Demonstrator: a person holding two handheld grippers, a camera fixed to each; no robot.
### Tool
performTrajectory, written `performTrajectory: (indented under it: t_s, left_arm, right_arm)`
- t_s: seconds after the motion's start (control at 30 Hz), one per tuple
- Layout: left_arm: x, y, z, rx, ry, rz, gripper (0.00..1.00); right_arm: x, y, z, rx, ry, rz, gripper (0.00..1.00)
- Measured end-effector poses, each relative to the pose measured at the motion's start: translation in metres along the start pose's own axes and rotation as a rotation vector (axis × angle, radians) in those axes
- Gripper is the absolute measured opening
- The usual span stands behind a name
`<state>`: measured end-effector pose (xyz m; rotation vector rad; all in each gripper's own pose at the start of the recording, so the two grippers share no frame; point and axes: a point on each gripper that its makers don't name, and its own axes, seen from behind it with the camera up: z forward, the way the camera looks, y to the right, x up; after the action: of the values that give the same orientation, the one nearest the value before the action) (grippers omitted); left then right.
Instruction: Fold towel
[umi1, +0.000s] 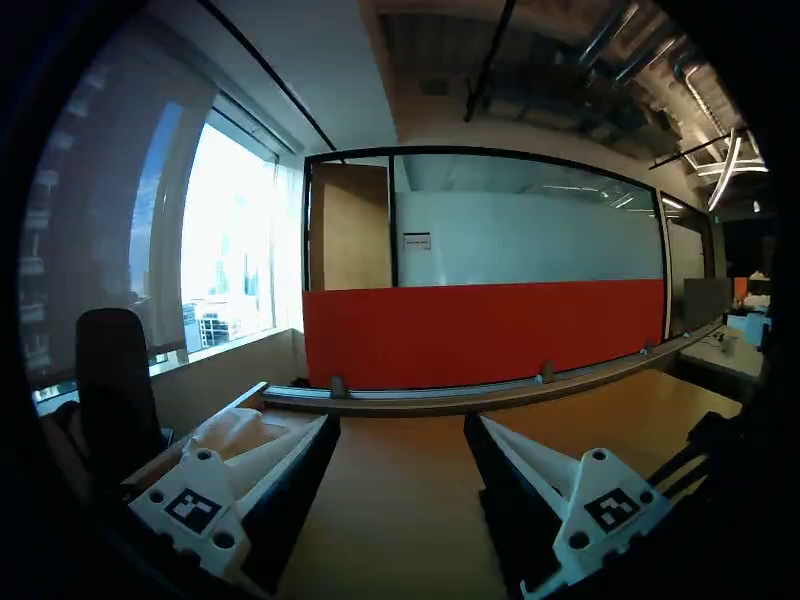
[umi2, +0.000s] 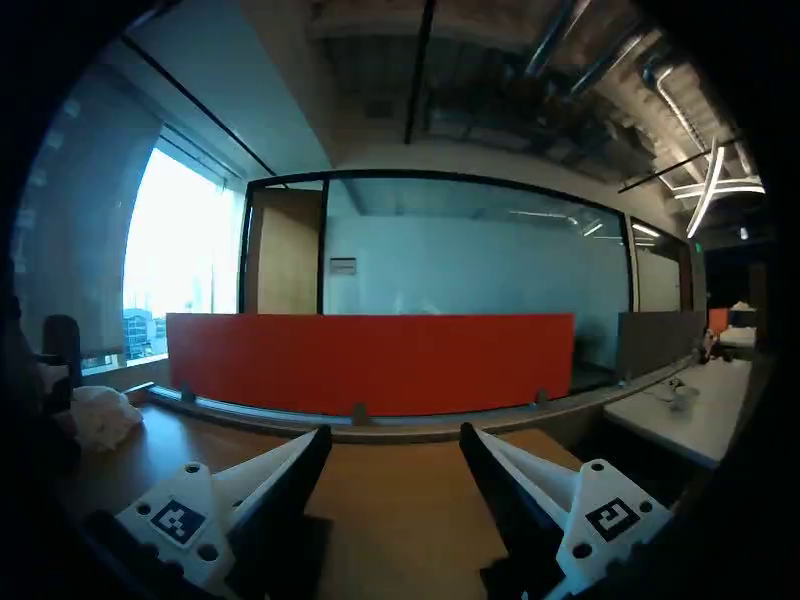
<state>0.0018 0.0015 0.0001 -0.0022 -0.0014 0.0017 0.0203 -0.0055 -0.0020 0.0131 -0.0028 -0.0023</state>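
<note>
We saw the left claw (umi1: 400, 425) released, its fingers wide apart above the wooden bench (umi1: 400, 500), and the right claw (umi2: 396, 435) released as well. The crumpled white towel (umi2: 100, 415) lay on the bench, far to the left, apart from both claws.

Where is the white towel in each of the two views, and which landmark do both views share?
Left gripper view: the towel lies crumpled low on the left, partly behind the left tongs.
Right gripper view: the towel sits at the far left, on the wooden desk.
Shared landmark: the red partition along the desk's far edge.
</note>
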Motion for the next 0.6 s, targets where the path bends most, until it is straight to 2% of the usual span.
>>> performTrajectory:
  t_s: [0.27, 0.6]
  left_arm:
    - [0.013, 0.017, -0.002, -0.043, -0.034, 0.043, 0.92]
    - [0.006, 0.042, -0.01, -0.129, -0.108, 0.069, 0.92]
  right_arm:
    - [0.014, -0.008, 0.0, 0.054, -0.048, -0.046, 0.99]
    - [0.01, -0.038, -0.006, 0.201, -0.126, -0.121, 0.99]
